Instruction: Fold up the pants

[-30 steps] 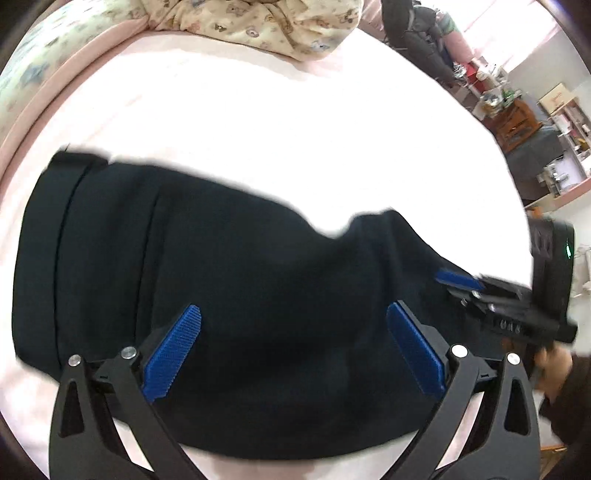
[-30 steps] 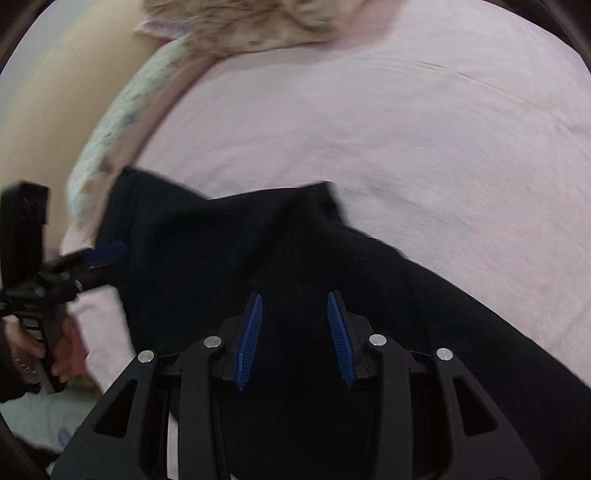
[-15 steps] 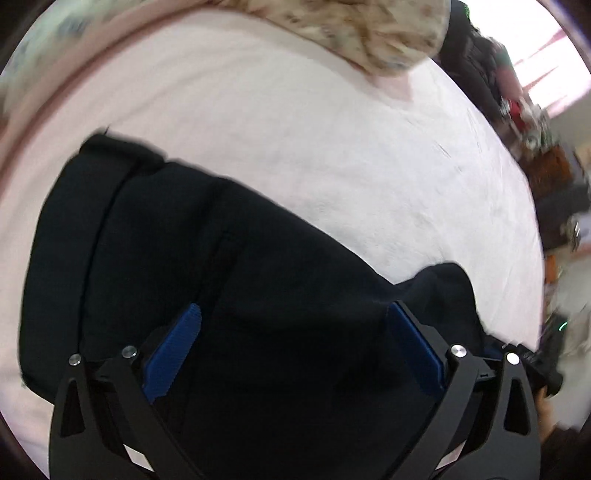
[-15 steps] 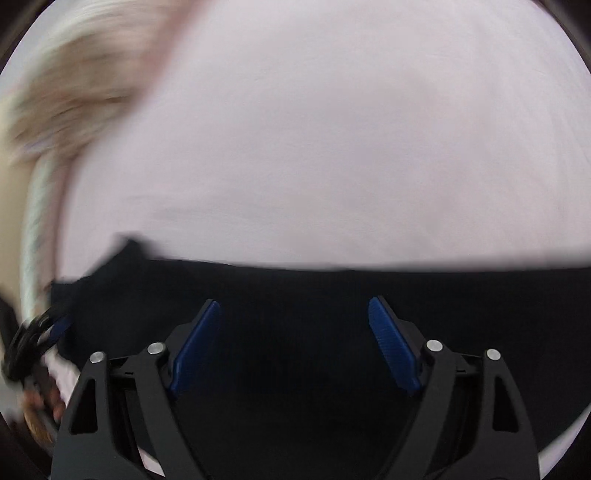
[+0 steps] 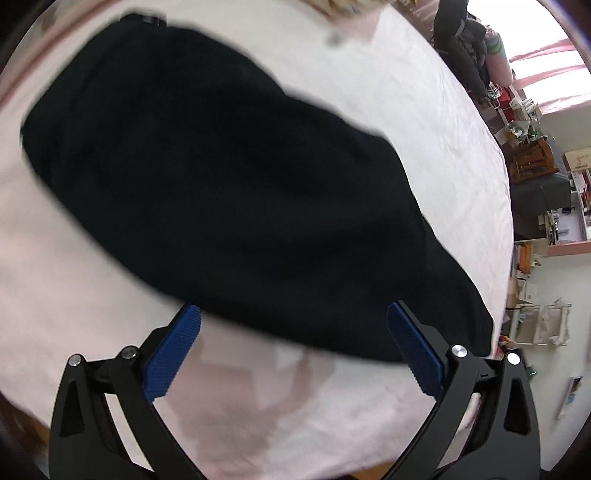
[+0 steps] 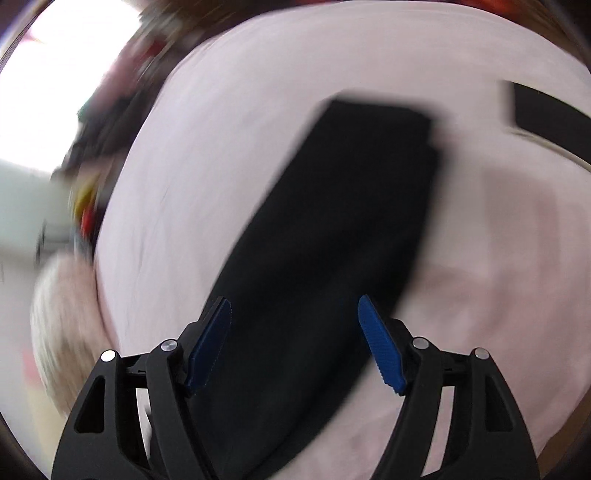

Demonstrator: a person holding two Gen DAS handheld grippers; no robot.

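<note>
The pants (image 5: 236, 192) lie on the bed (image 5: 424, 122), a black mass spread flat over the pale pink sheet. Both views are smeared by motion, so seams, pockets and the exact fold lines cannot be made out; only a waistband edge shows at the far left in the left wrist view. In the right wrist view the pants (image 6: 332, 240) run as a long dark band from between the near jaws out to a squared-off far end, and their near part is cut off by the frame.

The left gripper (image 5: 293, 350) points steeply down at the bed, its jaws spread wide with nothing between them; the near edge of the pants lies just past the blue pads (image 5: 173, 354), with bare sheet below. The right gripper (image 6: 295, 343) also tilts downward above the pants, and its jaws have just been opening; they stand apart with the cloth seen below the gap, not pinched.

Farther off, a patterned quilt (image 5: 351, 7) is cropped at the top, and cluttered shelves (image 5: 546, 192) sit beyond the bed on the right. A dark strip (image 6: 550, 114) at the far right of the right wrist view is too blurred to identify.
</note>
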